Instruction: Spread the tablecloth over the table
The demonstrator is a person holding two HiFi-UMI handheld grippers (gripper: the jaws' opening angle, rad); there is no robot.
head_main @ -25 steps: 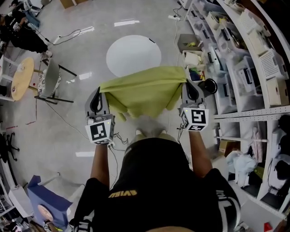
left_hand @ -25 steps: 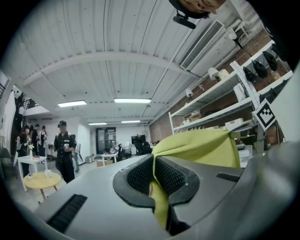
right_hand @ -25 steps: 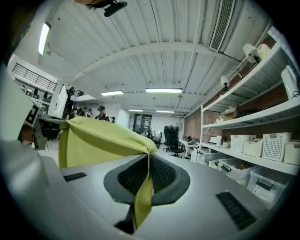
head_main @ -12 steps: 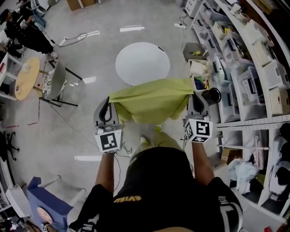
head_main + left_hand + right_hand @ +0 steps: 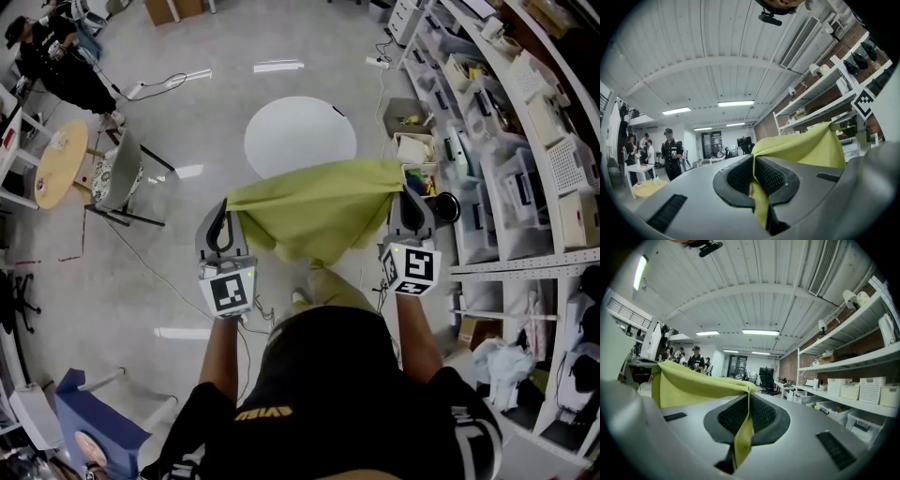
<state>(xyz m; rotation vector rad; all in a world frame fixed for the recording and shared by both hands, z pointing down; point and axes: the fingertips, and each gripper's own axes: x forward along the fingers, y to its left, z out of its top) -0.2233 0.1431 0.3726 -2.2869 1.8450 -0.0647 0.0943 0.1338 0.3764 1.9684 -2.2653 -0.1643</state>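
A yellow-green tablecloth (image 5: 312, 213) hangs stretched between my two grippers, in front of the person's body and short of the round white table (image 5: 300, 137), which lies farther ahead on the floor. My left gripper (image 5: 226, 211) is shut on the cloth's left corner; in the left gripper view the tablecloth (image 5: 801, 147) is pinched between the ribbed pads (image 5: 769, 176). At the right corner my right gripper (image 5: 401, 194) is also shut on the tablecloth (image 5: 691, 384), which runs down between its pads (image 5: 732, 415). The cloth's lower edge droops loose.
White shelving (image 5: 525, 141) with bins and boxes lines the right side. A chair (image 5: 114, 173) and a small round wooden table (image 5: 56, 161) stand at the left, with a person (image 5: 66, 70) beyond. Cables cross the grey floor. A blue seat (image 5: 89, 412) sits at bottom left.
Both grippers, still holding the cloth, have moved forward toward the round white table and risen a little. The cloth hangs shorter and more taut.
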